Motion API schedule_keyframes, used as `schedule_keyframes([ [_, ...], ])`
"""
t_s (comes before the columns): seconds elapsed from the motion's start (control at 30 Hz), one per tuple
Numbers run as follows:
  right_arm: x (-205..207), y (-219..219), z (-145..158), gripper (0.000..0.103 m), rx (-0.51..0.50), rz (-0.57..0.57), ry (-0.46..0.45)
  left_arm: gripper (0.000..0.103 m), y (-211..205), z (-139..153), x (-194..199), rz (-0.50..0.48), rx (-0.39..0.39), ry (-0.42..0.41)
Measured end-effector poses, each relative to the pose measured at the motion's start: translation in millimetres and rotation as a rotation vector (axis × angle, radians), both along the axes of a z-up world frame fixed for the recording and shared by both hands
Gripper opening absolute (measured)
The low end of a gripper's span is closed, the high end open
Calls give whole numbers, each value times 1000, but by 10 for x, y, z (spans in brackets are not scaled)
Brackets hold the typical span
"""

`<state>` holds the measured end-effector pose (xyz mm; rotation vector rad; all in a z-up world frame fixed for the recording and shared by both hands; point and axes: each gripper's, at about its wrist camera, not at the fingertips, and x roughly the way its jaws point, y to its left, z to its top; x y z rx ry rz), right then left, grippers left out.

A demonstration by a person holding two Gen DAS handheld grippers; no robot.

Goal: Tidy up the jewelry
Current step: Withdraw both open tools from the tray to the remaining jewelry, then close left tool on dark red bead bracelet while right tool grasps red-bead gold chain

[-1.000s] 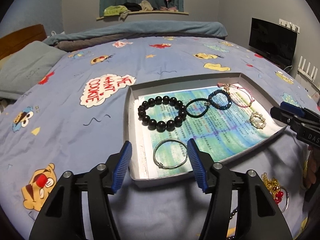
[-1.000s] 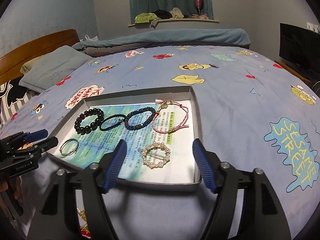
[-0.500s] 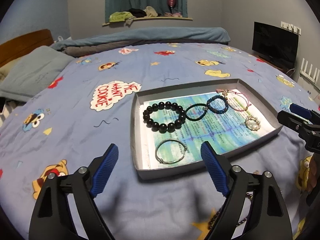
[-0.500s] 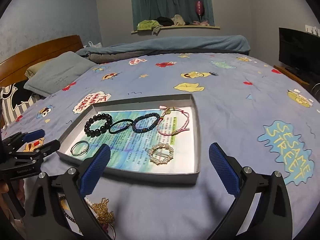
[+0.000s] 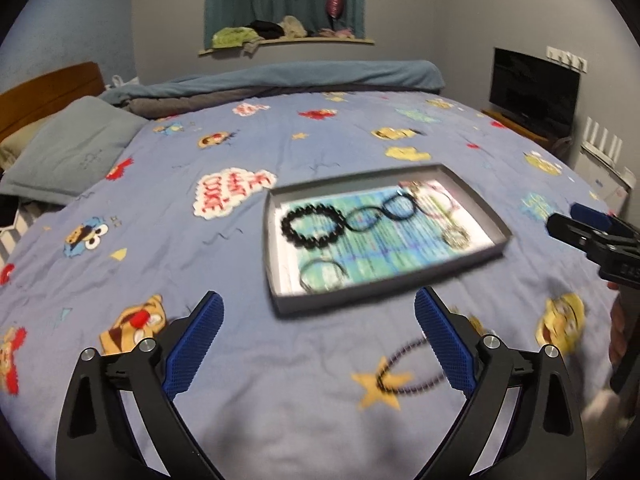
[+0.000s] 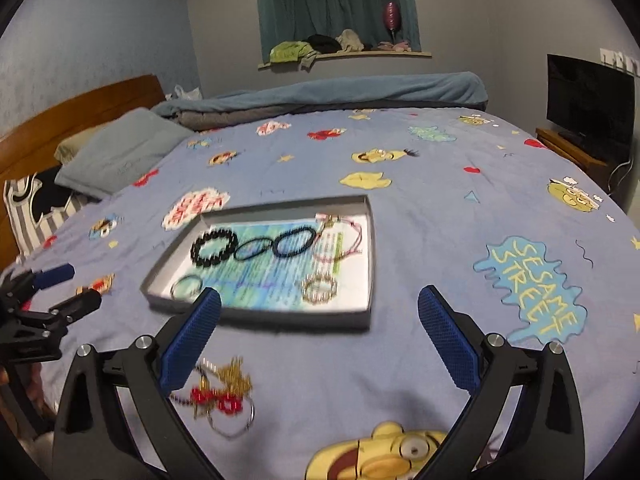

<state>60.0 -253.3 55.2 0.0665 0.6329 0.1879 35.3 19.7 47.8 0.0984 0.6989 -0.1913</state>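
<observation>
Nearest the right claw [image 6: 319, 332], whose jaws stand wide apart with nothing between them, a tangle of gold chain with red beads [image 6: 222, 390] and a thin ring lies loose on the bed cover [image 6: 420, 208]. It looks light, limp and easy to snag, so a pinch on the bunched middle or the ring would likely lift it whole, while a pull on one strand would only stretch the knot

The left claw [image 5: 318, 340] is opening and nearly at full spread, also empty, and just ahead of its right pad a dark beaded necklace [image 5: 404, 372] rests over a yellow star print. It should be floppy and slippery, so taking the doubled loop rather than one bead seems safer

Farther on, the shallow grey tray [image 6: 360, 318] lies on the bed and holds the sorted pieces: a silver bangle [image 6: 186, 286] and a pearl ring brooch [image 6: 319, 288] toward the near edge, then a black bead bracelet [image 6: 213, 247], a black cord loop [image 6: 253, 249], a dark blue bracelet [image 6: 294, 240] and a pink cord bracelet [image 6: 340, 240]. The bangle is stiff and would take a grip across its rim
</observation>
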Motion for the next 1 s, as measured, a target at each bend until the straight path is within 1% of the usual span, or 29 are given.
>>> schedule_keyframes([
  [0.2,-196,141,-207,97,-19,47,32,96,-27,-231,-172,-16,-26,24],
  [0.27,-229,186,-287,97,-22,58,38,96,-37,-325,-180,-17,-17,31],
  [0.37,-238,233,-406,97,-28,65,49,96,-22,-476,-179,-17,-9,50],
  [0.5,-207,252,-573,97,-24,70,75,96,10,-592,-162,-20,-9,66],
  [0.6,-208,318,-655,97,-37,105,81,96,2,-636,-153,-30,-6,69],
  [0.73,-274,459,-680,97,-56,179,64,95,-35,-705,-134,-56,-7,81],
  [0.8,-296,525,-679,94,-63,220,55,94,-63,-731,-129,-71,-5,85],
  [0.87,-315,585,-680,83,-71,254,53,92,-86,-742,-133,-86,-3,86],
  [0.9,-316,609,-681,80,-74,268,55,89,-100,-738,-136,-97,-6,86],
  [0.93,-314,628,-682,75,-73,283,57,87,-114,-733,-141,-109,-10,85],
  [0.97,-314,639,-689,68,-73,292,60,81,-132,-729,-146,-126,-15,84],
  [1.0,-312,654,-697,64,-74,300,65,75,-156,-737,-145,-140,-13,87],
])
